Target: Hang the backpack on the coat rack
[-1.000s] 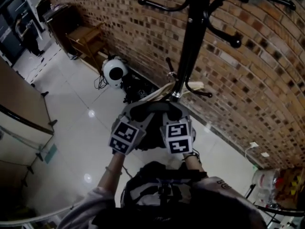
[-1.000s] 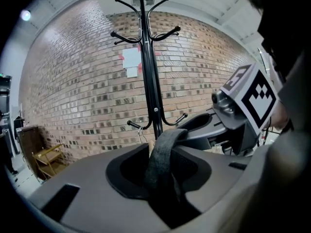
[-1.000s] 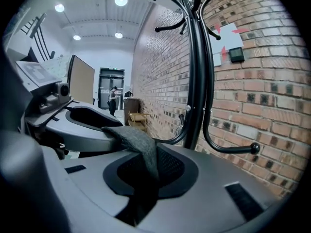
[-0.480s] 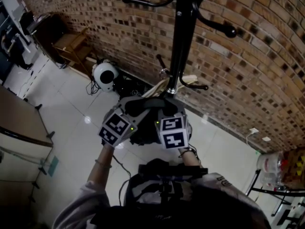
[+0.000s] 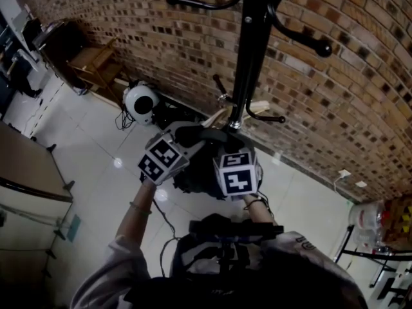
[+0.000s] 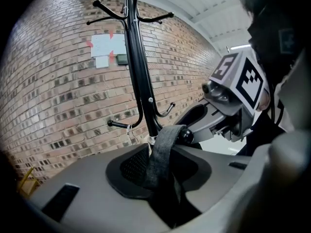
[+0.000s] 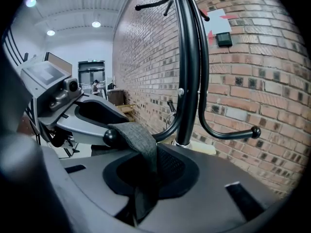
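The black coat rack stands against the brick wall, with its pole right ahead of both grippers. My left gripper is shut on the backpack's grey strap. On the same strap my right gripper is also shut. The strap loops over the ball end of a low hook. The dark backpack hangs below, between the two marker cubes and mostly hidden by them.
Upper hooks and a curved arm with a ball tip stick out from the pole. A white round device with cables and a wooden stool sit on the floor by the wall. A table is at left.
Both grippers have sunk a little with the strap, and the left one has rolled and shifted left. The strap stays gripped by both.
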Demonstrator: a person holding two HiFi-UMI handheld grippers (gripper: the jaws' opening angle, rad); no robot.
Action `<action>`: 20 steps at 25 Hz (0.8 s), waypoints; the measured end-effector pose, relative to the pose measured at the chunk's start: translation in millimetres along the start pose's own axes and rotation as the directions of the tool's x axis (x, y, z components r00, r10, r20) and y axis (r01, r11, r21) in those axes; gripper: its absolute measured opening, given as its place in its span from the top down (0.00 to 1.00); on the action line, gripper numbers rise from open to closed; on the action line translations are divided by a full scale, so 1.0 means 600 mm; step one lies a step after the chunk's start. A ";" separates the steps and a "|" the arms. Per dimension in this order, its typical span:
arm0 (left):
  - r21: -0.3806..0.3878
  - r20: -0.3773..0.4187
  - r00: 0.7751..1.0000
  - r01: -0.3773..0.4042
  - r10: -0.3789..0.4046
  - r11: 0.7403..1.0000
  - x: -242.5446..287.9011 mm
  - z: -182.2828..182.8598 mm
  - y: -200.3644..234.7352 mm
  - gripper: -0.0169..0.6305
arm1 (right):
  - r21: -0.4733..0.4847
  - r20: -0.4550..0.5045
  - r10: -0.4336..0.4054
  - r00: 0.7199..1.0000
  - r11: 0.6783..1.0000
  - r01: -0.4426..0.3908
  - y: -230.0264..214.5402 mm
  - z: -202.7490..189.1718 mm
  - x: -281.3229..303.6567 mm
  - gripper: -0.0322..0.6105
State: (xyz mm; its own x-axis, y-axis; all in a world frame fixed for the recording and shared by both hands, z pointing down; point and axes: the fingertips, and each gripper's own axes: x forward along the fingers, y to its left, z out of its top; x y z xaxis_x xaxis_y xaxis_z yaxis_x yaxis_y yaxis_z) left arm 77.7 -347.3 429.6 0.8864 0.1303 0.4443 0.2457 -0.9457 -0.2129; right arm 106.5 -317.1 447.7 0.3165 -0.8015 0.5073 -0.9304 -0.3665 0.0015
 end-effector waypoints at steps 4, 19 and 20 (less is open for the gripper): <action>-0.023 0.017 1.000 0.010 -0.009 1.000 0.018 -0.002 0.002 0.77 | 0.000 0.002 -0.014 1.000 1.000 0.014 -0.013 -0.004 0.011 0.87; -0.134 0.075 0.990 -0.106 0.117 0.985 0.047 -0.013 0.003 0.77 | -0.055 0.029 -0.050 0.998 0.997 0.052 -0.037 -0.032 0.021 0.74; -0.138 0.070 0.988 -0.128 0.138 0.982 0.044 -0.015 0.002 0.76 | -0.044 0.030 -0.041 0.999 0.998 0.042 -0.037 -0.035 0.018 0.73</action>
State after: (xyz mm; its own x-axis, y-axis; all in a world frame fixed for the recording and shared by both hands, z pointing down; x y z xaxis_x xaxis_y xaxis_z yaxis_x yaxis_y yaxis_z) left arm 97.8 -348.0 448.9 0.9371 0.0190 0.3484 0.0743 -0.9865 -0.1462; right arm 126.9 -307.7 471.0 0.3599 -0.7995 0.4809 -0.9234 -0.3789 0.0611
